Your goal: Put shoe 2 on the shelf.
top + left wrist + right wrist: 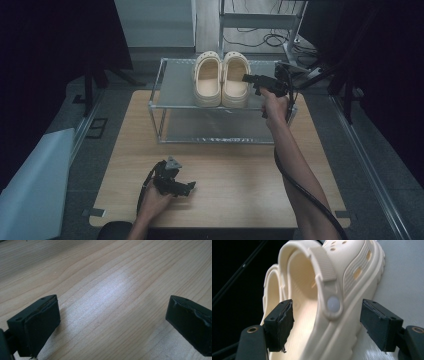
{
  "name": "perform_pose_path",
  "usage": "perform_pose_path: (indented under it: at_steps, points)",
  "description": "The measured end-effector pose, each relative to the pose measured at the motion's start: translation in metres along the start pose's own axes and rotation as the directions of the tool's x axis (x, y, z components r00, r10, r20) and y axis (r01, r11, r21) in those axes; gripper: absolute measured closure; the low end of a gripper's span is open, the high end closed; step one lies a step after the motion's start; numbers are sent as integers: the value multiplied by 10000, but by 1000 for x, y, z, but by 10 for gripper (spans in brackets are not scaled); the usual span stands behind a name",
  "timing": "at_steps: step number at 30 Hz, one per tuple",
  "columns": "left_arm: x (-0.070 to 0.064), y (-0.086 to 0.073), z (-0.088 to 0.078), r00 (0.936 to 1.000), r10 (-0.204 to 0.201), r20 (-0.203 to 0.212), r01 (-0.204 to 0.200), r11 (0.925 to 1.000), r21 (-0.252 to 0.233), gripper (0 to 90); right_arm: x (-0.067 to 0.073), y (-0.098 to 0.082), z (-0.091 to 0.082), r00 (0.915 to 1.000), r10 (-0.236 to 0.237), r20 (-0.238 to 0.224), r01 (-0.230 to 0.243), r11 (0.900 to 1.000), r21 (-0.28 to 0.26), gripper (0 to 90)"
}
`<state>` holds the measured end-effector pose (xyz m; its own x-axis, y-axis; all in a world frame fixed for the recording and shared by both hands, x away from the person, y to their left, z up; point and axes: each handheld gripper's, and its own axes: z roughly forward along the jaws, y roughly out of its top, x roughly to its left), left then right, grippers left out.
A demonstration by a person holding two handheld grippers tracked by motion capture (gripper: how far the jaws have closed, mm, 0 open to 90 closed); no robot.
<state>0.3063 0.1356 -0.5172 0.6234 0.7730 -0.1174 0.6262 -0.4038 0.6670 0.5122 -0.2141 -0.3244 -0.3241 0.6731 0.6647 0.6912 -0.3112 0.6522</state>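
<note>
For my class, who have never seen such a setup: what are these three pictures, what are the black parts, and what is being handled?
A person holds a two-jaw tool in each hand. The high view looks down on the wooden table from above. The other two pictures come from cameras riding on each tool. The left tool rests low over bare wood, jaws open, holding nothing. The right tool is at a metal rack bearing a pair of cream clogs; its open jaws straddle the side wall of the right clog without pressing on it.
</note>
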Motion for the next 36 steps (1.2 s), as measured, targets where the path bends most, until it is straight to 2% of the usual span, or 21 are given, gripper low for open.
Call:
perform_pose_path:
  at_steps: [7,11,15,24,29,31,36]
  points:
    - [-1,0,0,10000,35,-29,-35,10000,4,0,-5,-10,-19,9973,-567,-475,574,9983,125,235]
    - [-1,0,1,10000,98,-7,-97,9999,30,0,-4,-15,-30,9910,-1166,-664,1185,9927,243,209]
    - [-1,0,1,9999,104,13,-104,9999,61,0,-4,-21,-38,9841,-1549,-864,1582,9869,320,176]
    - [-2,-1,2,10000,81,26,-81,10000,56,0,-12,-43,-59,9718,-1778,-1551,1875,9810,504,142]
    - [-3,-1,2,10000,83,31,-83,9999,60,0,-17,-55,-71,9657,-1598,-2048,1750,9828,586,139]
    - [-3,-1,2,10000,79,29,-80,10000,57,0,-19,-60,-75,9607,-1578,-2285,1744,9832,544,133]
    - [-2,0,1,9999,39,111,-38,10000,-30,0,-26,-70,-84,9560,-1724,-2374,1931,9789,666,92]
